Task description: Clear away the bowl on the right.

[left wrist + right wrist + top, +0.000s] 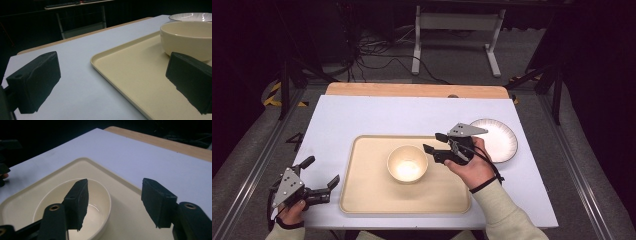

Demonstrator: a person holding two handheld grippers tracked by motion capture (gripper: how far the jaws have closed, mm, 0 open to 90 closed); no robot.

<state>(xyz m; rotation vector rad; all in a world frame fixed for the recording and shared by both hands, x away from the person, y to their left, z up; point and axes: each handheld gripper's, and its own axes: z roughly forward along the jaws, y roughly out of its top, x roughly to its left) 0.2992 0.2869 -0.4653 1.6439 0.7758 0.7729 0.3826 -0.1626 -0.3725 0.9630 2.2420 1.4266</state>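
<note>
High view: cream bowl (407, 163) sits upright in the middle of the beige tray (362, 195) on the white counter (362, 115). Right tongs (435, 142) hover just beside the bowl's right rim, jaws apart, nothing held. Left tongs (321, 174) are parked off the tray's left edge, also open and empty. White ribbed plate (504, 145) lies on the counter to the right of the tray, apart from it.

Left gripper view: both black jaws of the left tongs (110, 82) stand wide, tray edge and bare counter between them. Bowl (187, 37) is ahead on the tray, plate (192, 17) behind it.

Right gripper view: right tongs (116, 203) have a clear gap and straddle the near rim of the bowl (100, 202) from above, one jaw over the bowl's inside, the other over the tray (125, 220). Pads not pressing on it.

Handling, my read: looks like glazed ceramic or melamine, so rigid, moderately heavy, slick, chips if dropped. Smooth rounded wall, glossy inside, empty. Best hold is a pinch across the rim wall, one pad inside and one outside, and keep it level.
</note>
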